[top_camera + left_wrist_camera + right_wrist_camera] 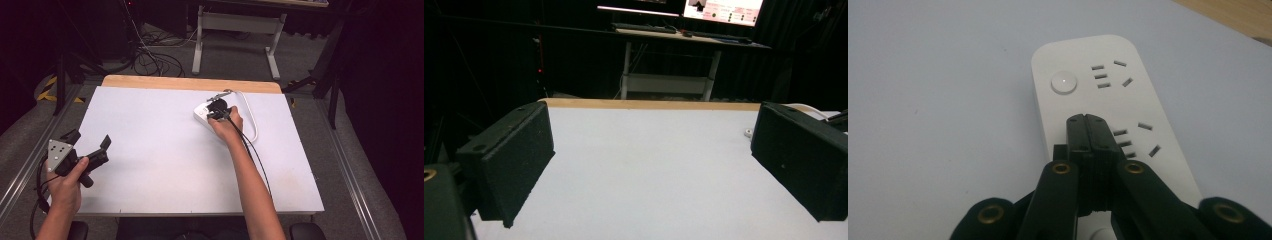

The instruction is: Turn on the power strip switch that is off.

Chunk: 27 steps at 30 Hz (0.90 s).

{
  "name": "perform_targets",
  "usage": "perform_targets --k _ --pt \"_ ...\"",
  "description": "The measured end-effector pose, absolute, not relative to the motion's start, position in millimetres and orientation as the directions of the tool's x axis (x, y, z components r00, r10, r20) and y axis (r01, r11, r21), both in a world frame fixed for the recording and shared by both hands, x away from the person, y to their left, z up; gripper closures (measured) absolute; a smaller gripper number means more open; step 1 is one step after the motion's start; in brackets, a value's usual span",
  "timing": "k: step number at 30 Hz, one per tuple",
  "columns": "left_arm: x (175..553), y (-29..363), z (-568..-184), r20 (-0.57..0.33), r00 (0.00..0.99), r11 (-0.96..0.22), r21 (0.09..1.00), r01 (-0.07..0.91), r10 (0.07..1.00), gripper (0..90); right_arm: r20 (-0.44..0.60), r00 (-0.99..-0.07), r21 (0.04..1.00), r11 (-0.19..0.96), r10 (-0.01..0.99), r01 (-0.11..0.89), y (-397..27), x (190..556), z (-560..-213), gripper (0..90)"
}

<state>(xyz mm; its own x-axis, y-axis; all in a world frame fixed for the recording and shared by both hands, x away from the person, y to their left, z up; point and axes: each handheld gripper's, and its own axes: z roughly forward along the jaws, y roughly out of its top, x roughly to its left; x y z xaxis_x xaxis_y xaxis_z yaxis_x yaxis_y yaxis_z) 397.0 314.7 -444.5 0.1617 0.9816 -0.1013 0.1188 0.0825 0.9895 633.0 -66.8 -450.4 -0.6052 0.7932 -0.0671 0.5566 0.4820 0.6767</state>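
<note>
My left gripper [82,150] sits at the bench's [150,165] near left corner, jaws wide, nothing between them. Farther out, my right gripper [1087,120] has its jaws closed together, empty, tips over the strip [1148,95] just short of its button [1064,83]; contact I cannot confirm. Risk: an off-centre press could skid the light strip. Its cord [252,117] loops right; open bench lies left.

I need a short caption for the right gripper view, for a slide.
Shut right gripper poised over a white power strip, near its round button.
</note>
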Motion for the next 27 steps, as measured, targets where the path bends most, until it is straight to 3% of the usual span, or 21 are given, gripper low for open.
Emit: perform_targets --k 27 --pt "398.7 311.6 -444.2 -0.104 0.176 0.084 0.989 0.122 0.979 4.4 -0.072 -0.605 0.668 0.489 0.793 0.561 -65.3 633.5 -449.3 90.0"
